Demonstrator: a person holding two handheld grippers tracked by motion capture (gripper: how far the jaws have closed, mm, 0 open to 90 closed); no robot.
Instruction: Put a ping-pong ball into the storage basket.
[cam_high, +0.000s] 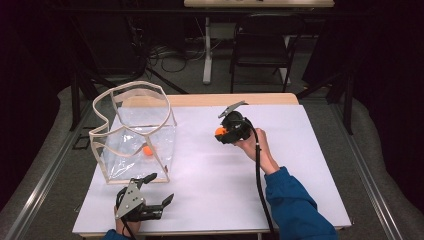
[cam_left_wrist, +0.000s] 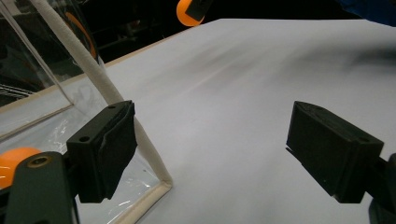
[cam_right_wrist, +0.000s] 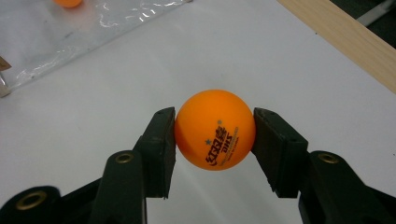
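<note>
My right gripper (cam_right_wrist: 215, 133) is shut on an orange table-tennis ball (cam_right_wrist: 215, 129) with dark print, held above the white table sheet (cam_right_wrist: 84, 130). In the high view that ball (cam_high: 220, 131) shows at the front of the right gripper (cam_high: 221, 133), near the table's middle. A second orange ball (cam_high: 147, 150) lies inside a clear plastic bag with a pale frame (cam_high: 131, 131) at the left. My left gripper (cam_high: 161, 188) rests near the front edge, beside the bag's front corner, open and holding nothing. In the left gripper view the bag's frame (cam_left_wrist: 100, 81) runs past the left pad.
A wooden strip (cam_high: 230, 99) edges the table's far side. A dark chair (cam_high: 262, 45) and a white table leg (cam_high: 207, 50) stand behind it. A black cable (cam_high: 260, 185) trails from the right gripper along the blue sleeve (cam_high: 295, 205).
</note>
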